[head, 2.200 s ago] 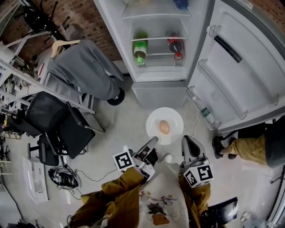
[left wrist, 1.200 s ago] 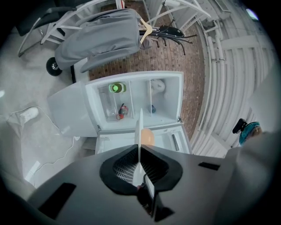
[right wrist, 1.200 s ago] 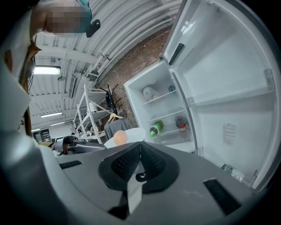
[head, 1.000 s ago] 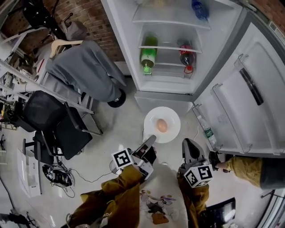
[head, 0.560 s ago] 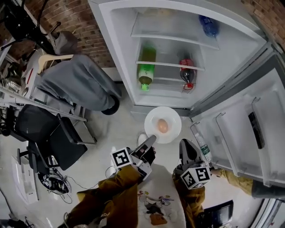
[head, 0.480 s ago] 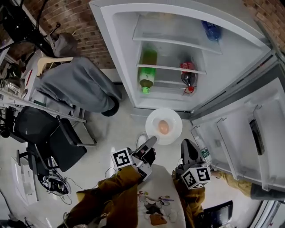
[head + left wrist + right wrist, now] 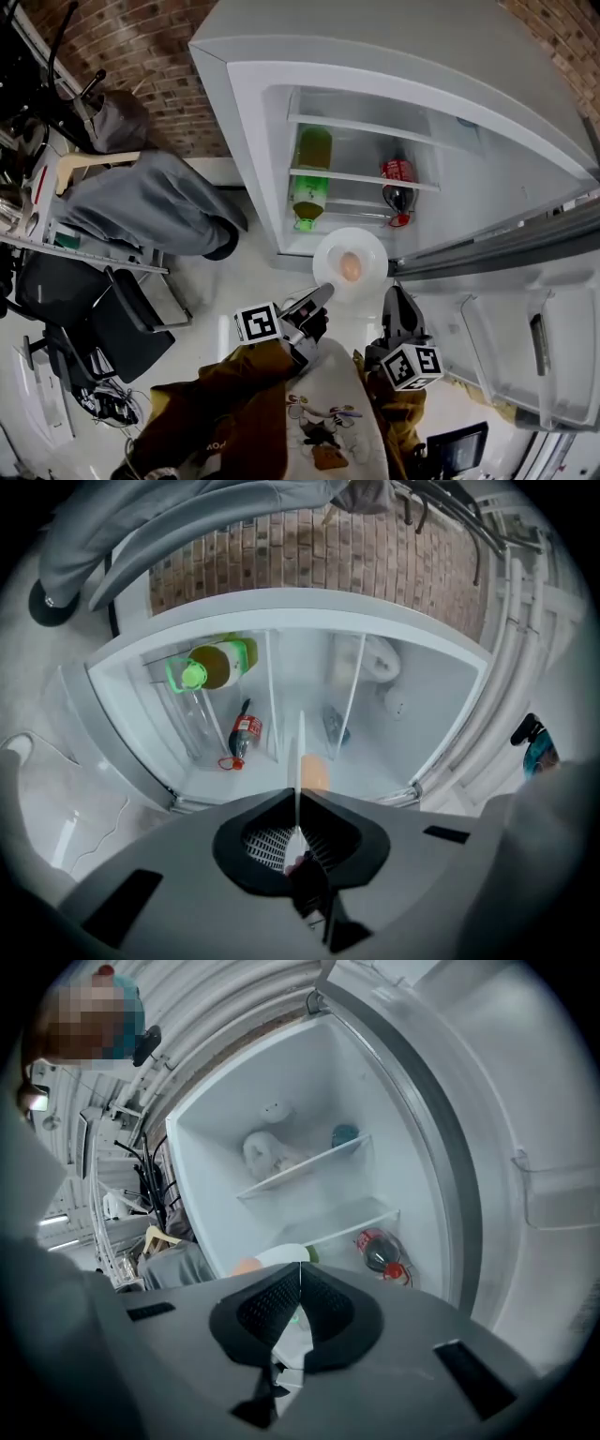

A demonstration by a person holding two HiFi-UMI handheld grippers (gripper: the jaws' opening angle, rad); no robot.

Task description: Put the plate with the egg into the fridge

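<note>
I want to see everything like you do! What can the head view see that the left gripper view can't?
Only the head view: the right gripper, a grey garment on a rack, a black chair, and the plate as a full circle. Only the left gripper view: the plate's thin edge pinched in the left gripper, up close, and a white thing deep inside the fridge. Both: the egg, the green bottle and the red-capped bottle.

Egg [image 7: 351,267] on plate [image 7: 349,246] just before open fridge [image 7: 246,131], left gripper [image 7: 323,292] at plate's near-left rim, right gripper [image 7: 392,293] near-right, left bottle [image 7: 310,184] and right bottle [image 7: 397,182] inside beyond, door [image 7: 525,323] right.
</note>
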